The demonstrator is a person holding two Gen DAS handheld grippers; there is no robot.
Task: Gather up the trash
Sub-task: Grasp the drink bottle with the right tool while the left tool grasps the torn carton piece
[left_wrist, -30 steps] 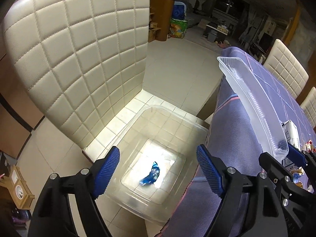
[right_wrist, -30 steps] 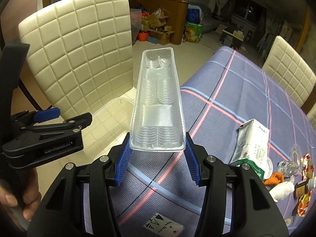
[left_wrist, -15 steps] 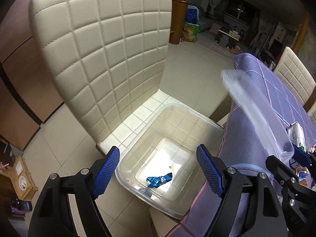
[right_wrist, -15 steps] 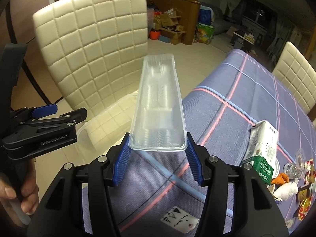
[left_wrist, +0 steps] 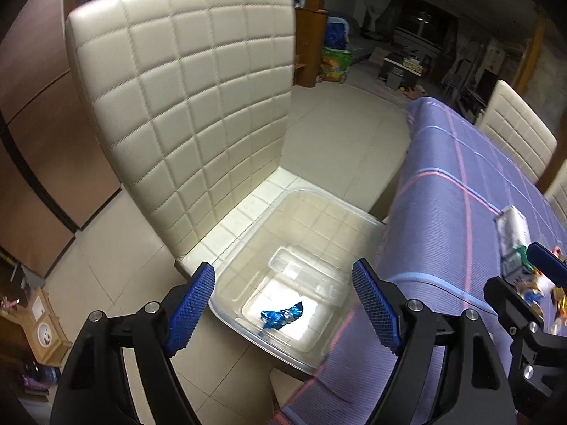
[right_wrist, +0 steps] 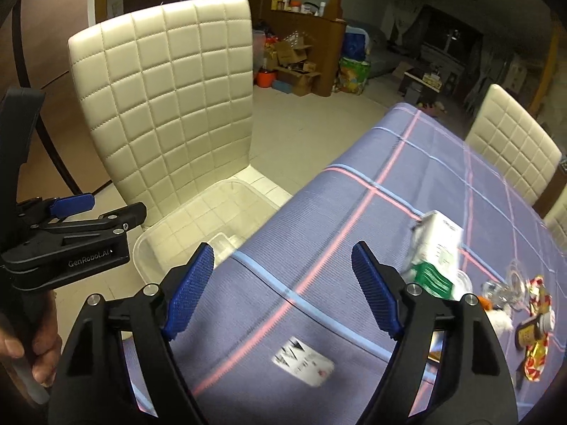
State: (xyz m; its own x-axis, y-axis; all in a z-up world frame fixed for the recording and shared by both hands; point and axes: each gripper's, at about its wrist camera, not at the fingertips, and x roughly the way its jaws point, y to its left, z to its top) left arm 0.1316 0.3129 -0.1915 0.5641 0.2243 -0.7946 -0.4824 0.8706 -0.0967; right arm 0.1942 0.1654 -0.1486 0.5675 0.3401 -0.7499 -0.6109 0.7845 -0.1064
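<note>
Lying just ahead and right of the spread, empty right claw (right_wrist: 283, 290) on the worktop (right_wrist: 354, 212), the white-and-green paper carton (right_wrist: 437, 251) looks light and crushable, best pinched across its flat sides.

Dim room, pale tiled floor (right_wrist: 301, 134). Cream quilted chair (right_wrist: 170, 95) beside table under purple plaid cloth (right_wrist: 407, 191); wooden cabinet (right_wrist: 312, 39) and cardboard boxes (right_wrist: 294, 60) behind.

You had a cream quilted chair (left_wrist: 198, 113) with stitched squares, a clear bin (left_wrist: 301, 219) holding a crumpled blue wrapper (left_wrist: 281, 315), and a bench (right_wrist: 407, 219) cloth in purple crossed by pink and light-blue stripes. The carton (right_wrist: 437, 251) was white and green.
</note>
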